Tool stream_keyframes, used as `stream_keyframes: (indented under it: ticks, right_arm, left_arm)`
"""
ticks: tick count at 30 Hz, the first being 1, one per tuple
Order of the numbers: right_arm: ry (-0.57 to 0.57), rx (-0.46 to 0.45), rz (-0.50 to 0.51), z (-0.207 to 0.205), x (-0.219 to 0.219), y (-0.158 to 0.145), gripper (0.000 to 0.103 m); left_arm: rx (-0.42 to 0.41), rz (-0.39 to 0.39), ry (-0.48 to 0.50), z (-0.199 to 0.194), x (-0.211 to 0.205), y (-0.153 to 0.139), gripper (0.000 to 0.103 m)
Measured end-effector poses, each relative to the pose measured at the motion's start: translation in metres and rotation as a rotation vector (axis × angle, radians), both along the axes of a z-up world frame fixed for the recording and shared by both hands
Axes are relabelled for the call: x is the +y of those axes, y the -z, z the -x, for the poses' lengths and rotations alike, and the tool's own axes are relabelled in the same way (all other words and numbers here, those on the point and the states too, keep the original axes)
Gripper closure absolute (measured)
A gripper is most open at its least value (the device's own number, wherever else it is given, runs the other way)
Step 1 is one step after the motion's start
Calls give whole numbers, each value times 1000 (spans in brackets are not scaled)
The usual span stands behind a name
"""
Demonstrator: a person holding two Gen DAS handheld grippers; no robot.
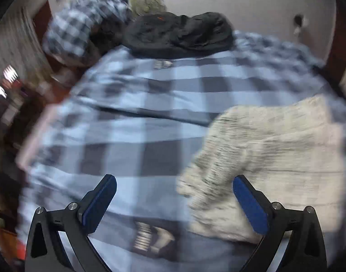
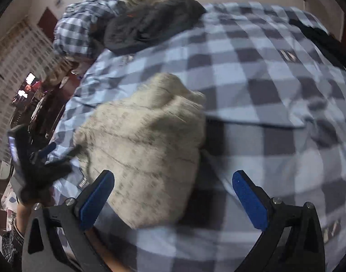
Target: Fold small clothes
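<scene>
A cream knitted garment [image 1: 270,156] lies folded on the blue checked bed cover [image 1: 139,113], right of centre in the left wrist view. My left gripper [image 1: 174,200] is open above the cover, its right finger over the garment's near left edge, nothing between the pads. In the right wrist view the same cream garment [image 2: 145,140] lies left of centre on the cover [image 2: 263,79]. My right gripper [image 2: 173,198] is open just above its near edge, holding nothing. The other gripper [image 2: 37,165] shows at the left edge as a dark blurred shape.
A dark jacket [image 1: 179,34] and a checked pillow or cloth [image 1: 82,22] are heaped at the head of the bed. Dark wooden furniture [image 1: 16,104] with small items stands left of the bed. A pale wall [image 1: 263,0] is behind.
</scene>
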State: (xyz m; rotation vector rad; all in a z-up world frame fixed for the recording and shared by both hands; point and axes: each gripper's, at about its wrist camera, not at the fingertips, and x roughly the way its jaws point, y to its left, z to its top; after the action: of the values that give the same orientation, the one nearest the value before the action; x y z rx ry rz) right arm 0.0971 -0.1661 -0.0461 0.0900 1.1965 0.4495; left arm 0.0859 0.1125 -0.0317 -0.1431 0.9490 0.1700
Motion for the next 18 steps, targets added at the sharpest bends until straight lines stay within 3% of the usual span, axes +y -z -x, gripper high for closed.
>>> stream_keyframes:
  ticks: [3, 10, 16, 18]
  right_arm:
    - [0, 82, -9, -4, -6, 17, 1]
    - [-13, 244, -113, -25, 8, 53, 1]
    - [-38, 439, -326, -40, 14, 83, 1]
    - [-36, 514, -347, -43, 19, 101, 1]
  left_arm:
    - [25, 211, 67, 0, 6, 8, 0]
    - [231, 395, 57, -19, 12, 66, 0]
    - [299, 640, 58, -32, 18, 103, 0]
    - [303, 672, 61, -35, 15, 112, 0]
